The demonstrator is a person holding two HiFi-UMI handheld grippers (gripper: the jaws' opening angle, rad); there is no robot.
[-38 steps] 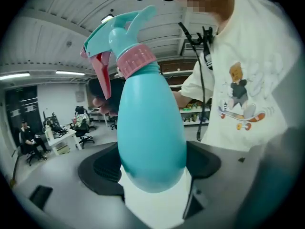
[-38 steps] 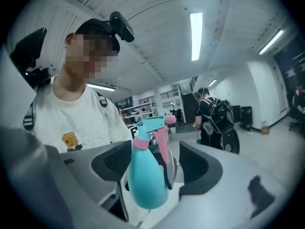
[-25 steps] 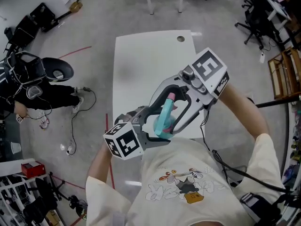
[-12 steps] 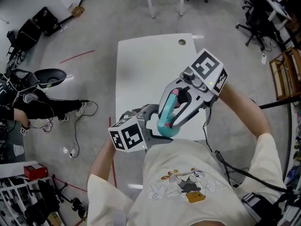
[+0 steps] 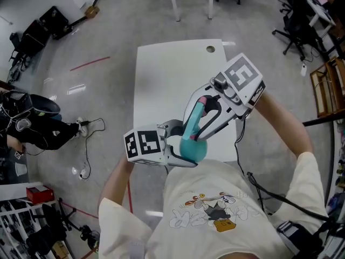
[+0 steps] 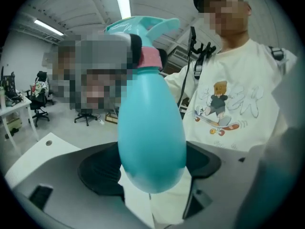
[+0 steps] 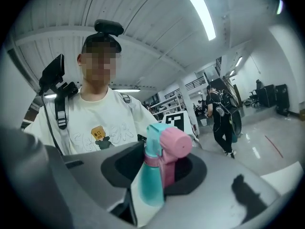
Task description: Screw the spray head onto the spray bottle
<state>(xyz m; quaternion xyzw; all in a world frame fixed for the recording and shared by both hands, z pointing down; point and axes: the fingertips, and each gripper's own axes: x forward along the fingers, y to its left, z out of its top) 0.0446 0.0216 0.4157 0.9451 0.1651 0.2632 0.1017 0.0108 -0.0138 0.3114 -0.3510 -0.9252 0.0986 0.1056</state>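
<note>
A white table [image 5: 161,90] fills the middle of the head view, with a round cable hole [image 5: 210,49] near its top right corner and a red tape line [image 5: 90,63] on the grey floor at upper left. A person in black [image 5: 32,128] is at the left edge, a red box [image 5: 38,192] at lower left and black office chairs [image 5: 294,15] at upper right. In the right gripper view another person in dark clothes [image 7: 221,116] stands at right, below a ceiling strip light [image 7: 202,11].

Left tongs [image 5: 183,154] clamped on the spray bottle [image 5: 193,145] — right tongs [image 5: 200,122], jaws just closing, on its spray head [image 5: 200,104].
</note>
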